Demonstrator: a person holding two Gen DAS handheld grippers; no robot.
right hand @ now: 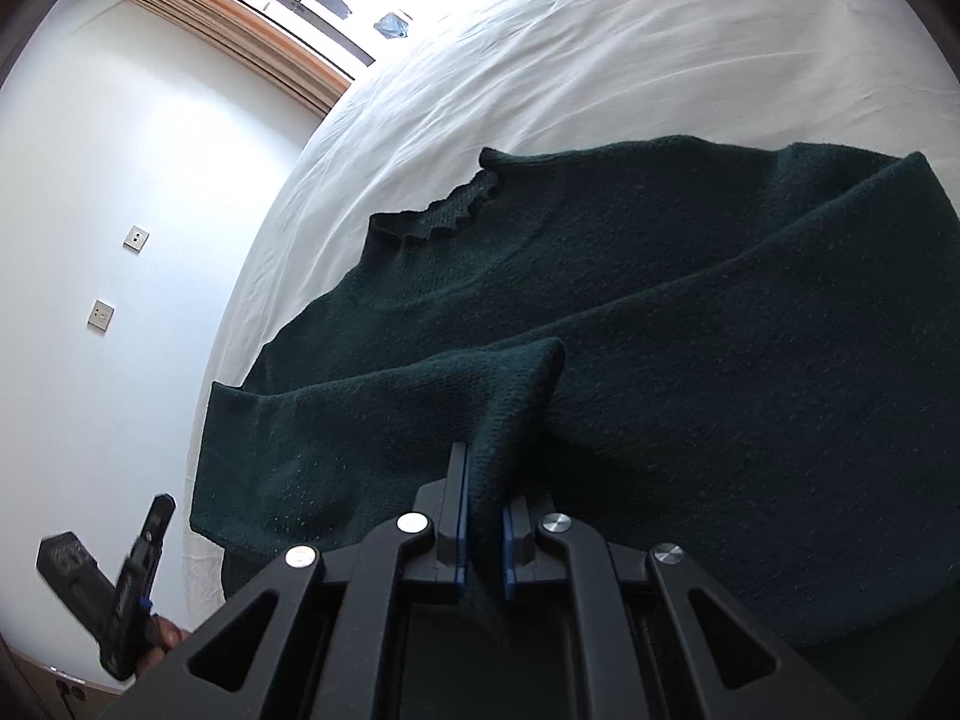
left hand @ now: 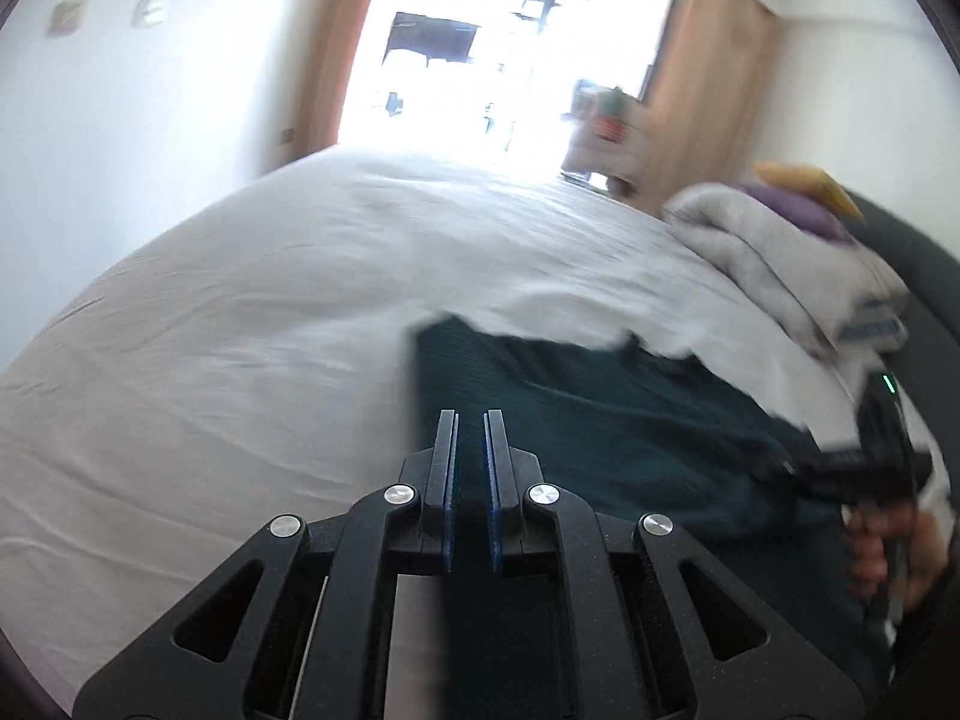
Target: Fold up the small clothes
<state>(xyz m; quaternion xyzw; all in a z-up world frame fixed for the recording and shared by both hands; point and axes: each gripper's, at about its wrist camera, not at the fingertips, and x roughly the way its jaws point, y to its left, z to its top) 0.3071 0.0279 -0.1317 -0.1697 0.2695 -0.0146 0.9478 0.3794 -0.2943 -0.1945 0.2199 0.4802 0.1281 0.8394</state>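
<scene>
A dark green knit sweater [right hand: 660, 300] lies on the white bed [right hand: 630, 42], its frilled collar [right hand: 450, 210] towards the window and one sleeve folded across the body. My right gripper [right hand: 483, 474] is shut on a raised fold of the sweater near the folded sleeve's end. In the left wrist view the sweater [left hand: 600, 420] lies ahead and to the right. My left gripper [left hand: 471, 420] hovers over its left edge, jaws a narrow gap apart with nothing between them. The right gripper also shows in the left wrist view [left hand: 864, 462] at the far right.
A pile of grey, purple and yellow folded fabrics [left hand: 792, 240] sits on the bed's right side by a dark headboard [left hand: 918, 264]. A bright window [left hand: 510, 48] with tan curtains is beyond the bed. The white wall [right hand: 120, 180] carries two switch plates.
</scene>
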